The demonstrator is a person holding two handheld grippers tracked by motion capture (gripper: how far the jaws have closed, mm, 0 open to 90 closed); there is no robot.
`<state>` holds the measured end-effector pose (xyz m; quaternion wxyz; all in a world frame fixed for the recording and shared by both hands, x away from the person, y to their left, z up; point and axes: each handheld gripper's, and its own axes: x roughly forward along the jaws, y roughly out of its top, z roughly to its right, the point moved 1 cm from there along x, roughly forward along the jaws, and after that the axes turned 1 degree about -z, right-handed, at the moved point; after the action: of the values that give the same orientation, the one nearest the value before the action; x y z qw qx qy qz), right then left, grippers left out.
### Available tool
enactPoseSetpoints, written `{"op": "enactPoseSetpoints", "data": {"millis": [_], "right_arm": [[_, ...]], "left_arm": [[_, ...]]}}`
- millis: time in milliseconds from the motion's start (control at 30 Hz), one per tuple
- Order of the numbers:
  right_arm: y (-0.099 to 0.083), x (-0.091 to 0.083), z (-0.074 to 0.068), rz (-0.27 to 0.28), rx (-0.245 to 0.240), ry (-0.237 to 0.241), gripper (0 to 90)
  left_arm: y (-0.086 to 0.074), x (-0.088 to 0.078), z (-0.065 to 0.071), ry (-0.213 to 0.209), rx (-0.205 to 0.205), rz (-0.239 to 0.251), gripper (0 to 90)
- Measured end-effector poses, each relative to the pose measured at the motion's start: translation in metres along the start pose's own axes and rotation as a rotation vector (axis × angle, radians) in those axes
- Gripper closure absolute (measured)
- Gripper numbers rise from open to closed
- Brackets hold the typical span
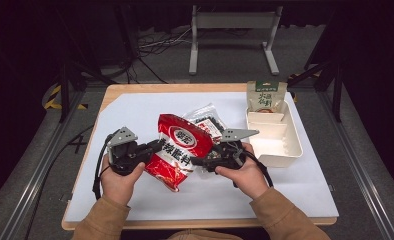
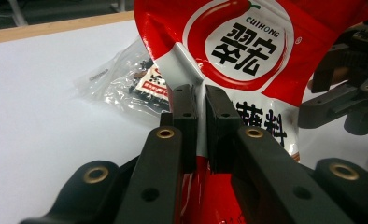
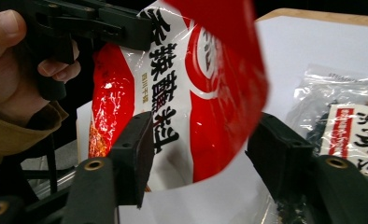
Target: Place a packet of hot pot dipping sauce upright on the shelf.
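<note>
A wooden table (image 1: 135, 90), covered by a white sheet (image 1: 135, 115), is set on a grey floor (image 1: 30, 150) (cables are strewn behind). A white metal stand (image 1: 232, 30) is seen against darkness.

The sauce pouch (image 1: 179, 150) hangs between the left claw (image 1: 155, 147) and right claw (image 1: 197, 161), the clear packet (image 1: 207, 120) behind it, the tray (image 1: 280, 145) at the table's (image 1: 135, 110) right.
</note>
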<state>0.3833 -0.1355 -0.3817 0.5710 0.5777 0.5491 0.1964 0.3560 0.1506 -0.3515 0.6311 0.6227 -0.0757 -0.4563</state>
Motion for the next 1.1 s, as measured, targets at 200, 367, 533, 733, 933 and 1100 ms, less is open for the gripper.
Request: {"op": "enactPoseSetpoints", "data": {"millis": [200,367,533,733,933,1100], "right_arm": [[-0.008,0.007,0.004,0.007,0.057,0.056,51.8],[-0.008,0.006,0.007,0.013,0.082,0.065,66.9],[-0.005,0.0,0.009,0.033,0.095,0.072,84.9],[0.0,-0.007,0.009,0.034,0.069,0.065,89.7],[0.013,-0.018,0.007,0.036,0.044,0.126,89.9],[0.027,-0.028,0.0,-0.002,-0.052,0.12,89.9]], "left_arm": [[-0.003,0.001,0.001,0.001,0.003,0.008,84.2],[-0.005,0.003,0.003,-0.001,0.009,0.002,84.0],[-0.007,0.005,0.005,-0.01,0.02,-0.002,83.8],[-0.009,0.007,0.005,-0.03,0.021,-0.006,83.2],[-0.011,0.007,0.003,-0.05,0.022,-0.004,82.1],[-0.011,0.007,0.004,-0.07,0.026,0.008,80.7]]}}
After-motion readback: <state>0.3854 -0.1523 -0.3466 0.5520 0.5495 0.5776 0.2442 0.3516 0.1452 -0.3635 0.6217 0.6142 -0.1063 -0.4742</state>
